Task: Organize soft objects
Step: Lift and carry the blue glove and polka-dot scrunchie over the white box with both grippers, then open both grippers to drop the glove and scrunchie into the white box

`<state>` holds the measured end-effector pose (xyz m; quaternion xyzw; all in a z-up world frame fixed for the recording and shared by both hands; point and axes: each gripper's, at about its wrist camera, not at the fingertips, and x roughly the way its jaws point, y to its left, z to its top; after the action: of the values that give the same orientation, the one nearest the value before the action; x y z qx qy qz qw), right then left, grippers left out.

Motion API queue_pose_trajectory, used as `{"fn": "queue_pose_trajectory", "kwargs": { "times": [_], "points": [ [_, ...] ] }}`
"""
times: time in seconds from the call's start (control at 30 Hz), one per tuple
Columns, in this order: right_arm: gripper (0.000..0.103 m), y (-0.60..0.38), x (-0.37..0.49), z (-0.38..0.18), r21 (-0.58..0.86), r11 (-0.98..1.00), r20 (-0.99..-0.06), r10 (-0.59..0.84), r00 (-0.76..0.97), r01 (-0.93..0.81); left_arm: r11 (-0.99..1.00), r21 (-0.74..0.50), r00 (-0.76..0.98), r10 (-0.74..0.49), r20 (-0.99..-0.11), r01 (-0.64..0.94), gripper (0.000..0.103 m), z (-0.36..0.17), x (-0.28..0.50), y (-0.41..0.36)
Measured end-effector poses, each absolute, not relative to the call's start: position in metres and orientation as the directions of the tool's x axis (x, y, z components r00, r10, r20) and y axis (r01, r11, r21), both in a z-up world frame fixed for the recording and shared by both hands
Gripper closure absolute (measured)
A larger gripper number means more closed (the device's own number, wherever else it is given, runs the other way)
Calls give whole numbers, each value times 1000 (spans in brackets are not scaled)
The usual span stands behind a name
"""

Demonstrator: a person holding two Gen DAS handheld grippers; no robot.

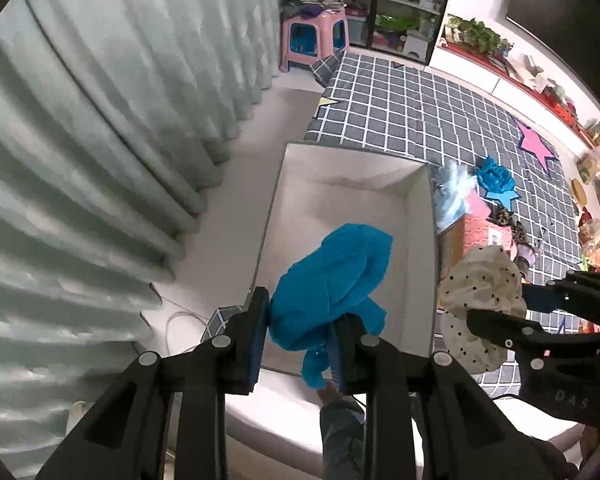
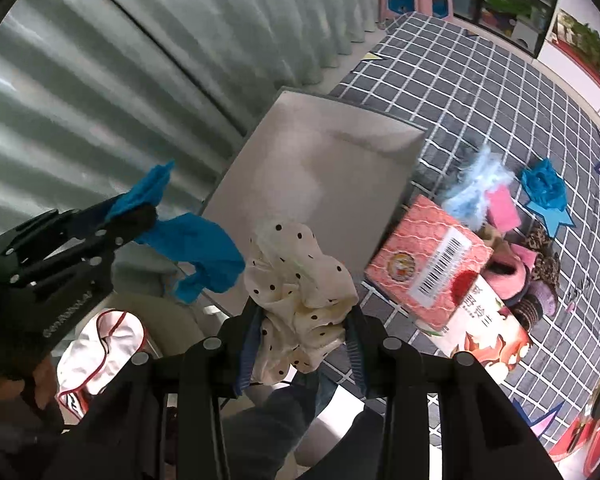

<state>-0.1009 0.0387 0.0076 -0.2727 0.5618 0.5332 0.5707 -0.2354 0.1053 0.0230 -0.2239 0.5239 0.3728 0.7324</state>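
Left wrist view shows my left claw clamped on a crumpled blue cloth, which hangs above the near end of the white storage box. My right claw is closed on a cream polka-dot scrunchie; in that same left view it sits to the right of the box, above the near right corner and the checked bedspread. Neither piece touches the box floor yet.

As far as I can see, the box holds nothing: its pale floor and walls are bare in both views. So I judge the sorting is at an early stage, with the first two soft things lifted and about to go in.

What is left lies on the bedspread to the right of the box. There is a fluffy pale-blue piece just beside the box's right wall, a pink pad next to it, and a second blue bundle on a blue star farther right. Nearer me sit a leopard-print item and some pink and purple woolly pieces, too bunched to name. A red printed carton lies against the box's near right side; it looks stiff, so I doubt it belongs with the soft things.

Both claws need to come further over the box before I let go.
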Motion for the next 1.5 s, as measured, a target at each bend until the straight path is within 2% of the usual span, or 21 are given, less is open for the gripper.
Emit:
{"fn": "queue_pose_trajectory", "kwargs": {
  "times": [0.77, 1.5],
  "points": [
    [63, 62, -117, -8, 262, 247, -953, 219, -209, -933, 596, 21, 149, 235, -960, -803, 74, -15, -251, 126],
    [63, 72, -120, -15, 264, 245, -955, 202, -217, -933, 610, 14, 141, 206, -968, -792, 73, -28, -243, 132]
  ]
}}
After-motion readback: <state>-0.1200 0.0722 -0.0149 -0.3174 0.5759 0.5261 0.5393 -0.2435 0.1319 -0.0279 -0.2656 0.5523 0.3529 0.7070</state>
